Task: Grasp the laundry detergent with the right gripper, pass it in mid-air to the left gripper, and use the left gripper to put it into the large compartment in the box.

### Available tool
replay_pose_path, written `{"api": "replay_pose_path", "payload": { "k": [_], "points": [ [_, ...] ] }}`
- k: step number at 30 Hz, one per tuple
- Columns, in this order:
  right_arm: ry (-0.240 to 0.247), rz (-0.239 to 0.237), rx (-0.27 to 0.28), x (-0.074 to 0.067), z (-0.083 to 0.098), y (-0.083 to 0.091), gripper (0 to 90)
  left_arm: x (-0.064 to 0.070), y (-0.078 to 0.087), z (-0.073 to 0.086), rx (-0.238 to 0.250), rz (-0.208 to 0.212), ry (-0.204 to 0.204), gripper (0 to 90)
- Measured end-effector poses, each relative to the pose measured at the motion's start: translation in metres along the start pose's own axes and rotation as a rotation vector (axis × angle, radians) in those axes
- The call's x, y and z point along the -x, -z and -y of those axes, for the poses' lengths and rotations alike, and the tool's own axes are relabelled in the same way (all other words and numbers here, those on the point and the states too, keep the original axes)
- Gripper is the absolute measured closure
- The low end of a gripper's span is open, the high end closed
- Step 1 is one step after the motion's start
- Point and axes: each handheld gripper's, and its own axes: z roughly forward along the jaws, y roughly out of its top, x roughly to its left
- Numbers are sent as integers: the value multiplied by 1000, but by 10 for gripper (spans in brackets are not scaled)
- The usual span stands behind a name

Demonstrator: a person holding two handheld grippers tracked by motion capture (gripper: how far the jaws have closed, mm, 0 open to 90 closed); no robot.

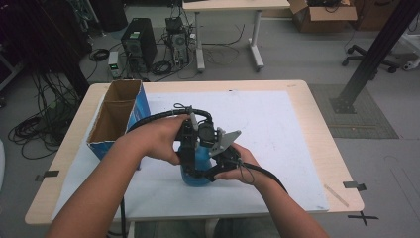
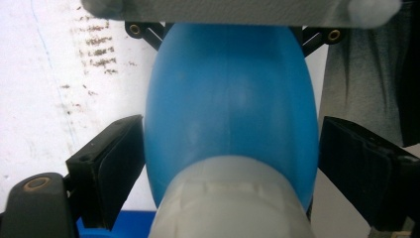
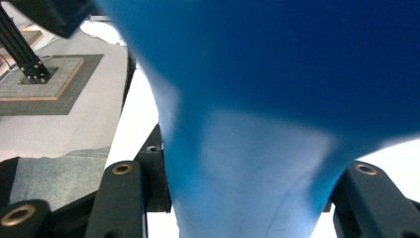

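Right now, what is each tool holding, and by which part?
The right tool is shut on the blue bottle, low on its body. The left tool straddles the bottle's upper body near the pale cap; whether its pads press cannot be told.

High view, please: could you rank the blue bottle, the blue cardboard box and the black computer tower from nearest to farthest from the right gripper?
1. Blue bottle, against the right gripper.
2. Blue cardboard box, left on the table.
3. Black computer tower, on the floor beyond the table.

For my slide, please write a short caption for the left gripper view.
Blue bottle with a pale cap between the left gripper's black jaws, above the white table cover.
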Motion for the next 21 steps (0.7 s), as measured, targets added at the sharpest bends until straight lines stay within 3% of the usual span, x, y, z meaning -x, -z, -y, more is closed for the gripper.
{"api": "replay_pose_path", "payload": {
  "k": [21],
  "points": [
    [-3,-4,14,0,-1,-4,450,0,-2,3,-3,-15,-3,218]
  ]
}}
